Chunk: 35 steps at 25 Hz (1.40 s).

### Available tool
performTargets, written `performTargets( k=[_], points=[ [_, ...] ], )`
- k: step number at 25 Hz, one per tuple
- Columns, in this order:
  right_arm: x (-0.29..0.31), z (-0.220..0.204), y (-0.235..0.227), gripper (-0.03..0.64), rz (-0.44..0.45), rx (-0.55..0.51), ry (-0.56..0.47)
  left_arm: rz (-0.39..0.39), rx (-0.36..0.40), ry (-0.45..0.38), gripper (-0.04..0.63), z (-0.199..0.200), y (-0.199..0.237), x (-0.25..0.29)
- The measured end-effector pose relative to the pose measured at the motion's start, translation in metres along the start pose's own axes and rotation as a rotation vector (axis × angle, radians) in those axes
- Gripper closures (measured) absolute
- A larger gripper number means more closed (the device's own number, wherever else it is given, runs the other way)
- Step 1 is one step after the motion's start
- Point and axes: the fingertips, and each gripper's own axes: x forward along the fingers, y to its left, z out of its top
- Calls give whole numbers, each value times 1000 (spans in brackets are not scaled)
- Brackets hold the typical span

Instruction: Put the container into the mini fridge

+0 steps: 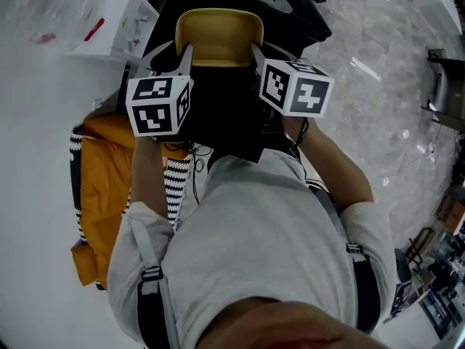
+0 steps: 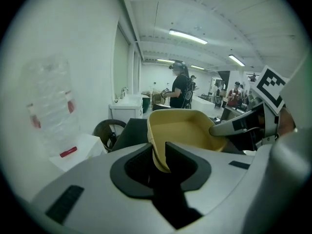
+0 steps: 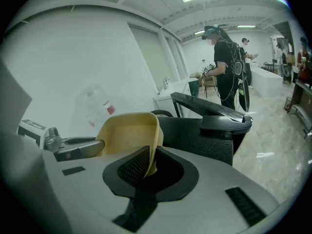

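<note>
two hand-held grippers point(image 2: 159, 145) point(image 3: 152, 147) pinching yellow container point(image 1: 218, 38), person point(image 3: 226, 67) only in gripper views

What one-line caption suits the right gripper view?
Right gripper pinching the rim of the yellow container, with a black box behind it.

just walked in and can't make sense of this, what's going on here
A person holds a gripper in each hand, and both are clamped on a yellow container. The left gripper pinches one side of its rim and the right gripper pinches the opposite side. The container is held up between them, close to a black unit, and is not yet inside anything.
</note>
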Motion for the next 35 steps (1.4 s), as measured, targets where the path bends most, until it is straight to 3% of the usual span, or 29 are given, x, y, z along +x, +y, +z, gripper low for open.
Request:
performTargets(
  k=[4,20,35],
  points=[
    [-11,5,-13,548,28,-15,0,8,-53,-24,517,7,-15,-3],
    [-80,11,-97,548,144,-152,-37,170,-19,-62,518,22,-133,-5],
    [-117,17,-148,548,372,-415,-13,440,-153,-94,518,15,-224,-17]
  ],
)
